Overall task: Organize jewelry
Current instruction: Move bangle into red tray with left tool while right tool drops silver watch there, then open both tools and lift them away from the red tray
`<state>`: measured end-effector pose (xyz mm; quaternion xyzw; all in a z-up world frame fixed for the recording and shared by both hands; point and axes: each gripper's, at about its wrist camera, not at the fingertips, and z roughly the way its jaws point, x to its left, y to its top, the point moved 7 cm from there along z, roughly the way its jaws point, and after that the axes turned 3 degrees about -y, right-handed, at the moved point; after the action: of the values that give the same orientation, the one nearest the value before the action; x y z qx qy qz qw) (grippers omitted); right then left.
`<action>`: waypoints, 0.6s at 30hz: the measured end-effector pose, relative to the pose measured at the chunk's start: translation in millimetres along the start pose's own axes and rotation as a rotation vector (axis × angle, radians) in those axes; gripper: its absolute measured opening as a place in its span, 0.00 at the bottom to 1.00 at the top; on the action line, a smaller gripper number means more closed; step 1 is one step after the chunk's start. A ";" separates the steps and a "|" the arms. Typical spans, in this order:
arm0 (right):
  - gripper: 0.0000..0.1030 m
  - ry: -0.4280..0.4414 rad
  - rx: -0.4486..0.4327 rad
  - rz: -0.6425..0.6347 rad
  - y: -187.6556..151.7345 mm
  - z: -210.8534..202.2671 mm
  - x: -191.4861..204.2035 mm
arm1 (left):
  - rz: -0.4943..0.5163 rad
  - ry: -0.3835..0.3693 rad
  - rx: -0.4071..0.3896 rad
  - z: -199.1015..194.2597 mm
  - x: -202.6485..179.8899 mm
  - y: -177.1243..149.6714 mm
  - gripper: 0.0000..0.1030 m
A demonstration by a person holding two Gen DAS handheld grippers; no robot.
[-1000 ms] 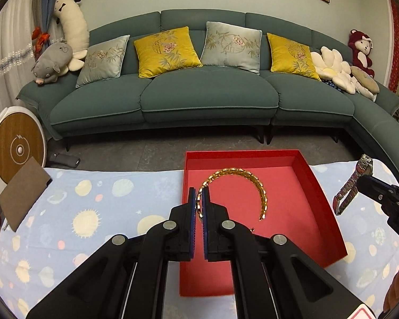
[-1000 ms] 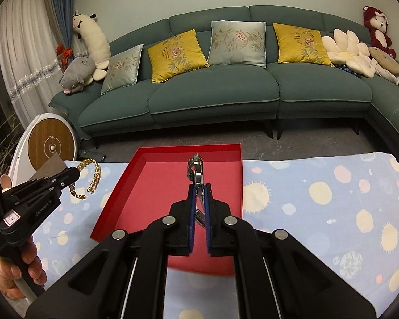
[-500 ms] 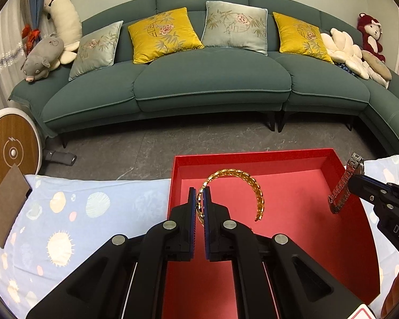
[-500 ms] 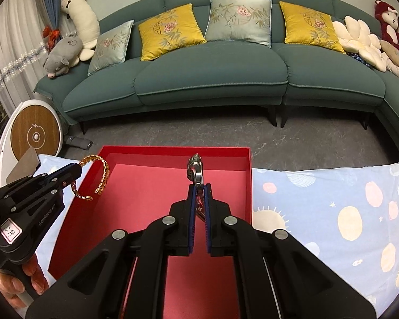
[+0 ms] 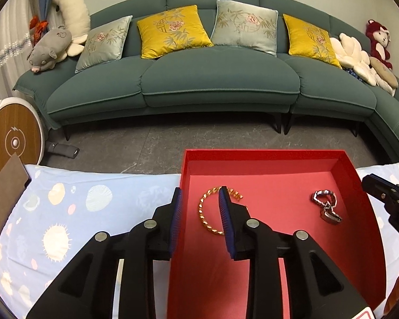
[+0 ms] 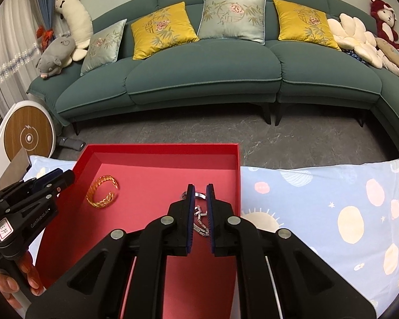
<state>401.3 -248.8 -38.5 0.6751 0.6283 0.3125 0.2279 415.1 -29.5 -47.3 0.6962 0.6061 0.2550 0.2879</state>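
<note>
A red open box sits on a table with a pale blue planet-print cloth. A gold bracelet lies on the box floor at its left. A silver chain bracelet lies on the floor at its right. My left gripper is open just above the gold bracelet, jaws either side of it and empty. My right gripper is open over the silver bracelet and empty. Each gripper shows at the edge of the other's view.
The cloth spreads left and right of the box. A brown card leans at the table's left end. Beyond the table edge are grey floor, a teal sofa with cushions and a round white device.
Both grippers went from shut to open. The gold bracelet and the silver bracelet dropped out of them and now lie on the box floor. Both grippers came down and forward over the box.
</note>
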 end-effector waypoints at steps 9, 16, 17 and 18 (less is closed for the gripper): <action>0.09 0.016 -0.110 -0.007 1.9 -83.4 -4.4 | -0.042 -0.028 -0.054 -71.8 21.6 -2.0 0.27; 0.25 0.039 -0.204 0.014 -26.6 -196.6 -3.9 | -0.054 -0.066 -0.049 -156.6 26.3 -33.5 0.29; 0.28 0.031 -0.228 0.012 -35.7 -213.3 -4.1 | -0.052 -0.067 -0.057 -169.2 26.1 -40.7 0.36; 0.31 0.022 -0.244 0.010 -45.4 -227.4 -3.4 | -0.053 -0.064 -0.071 -182.3 25.7 -49.4 0.40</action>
<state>208.2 -266.7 88.6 0.6419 0.5845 0.3953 0.2999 255.7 17.6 46.2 0.6770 0.6055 0.2462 0.3383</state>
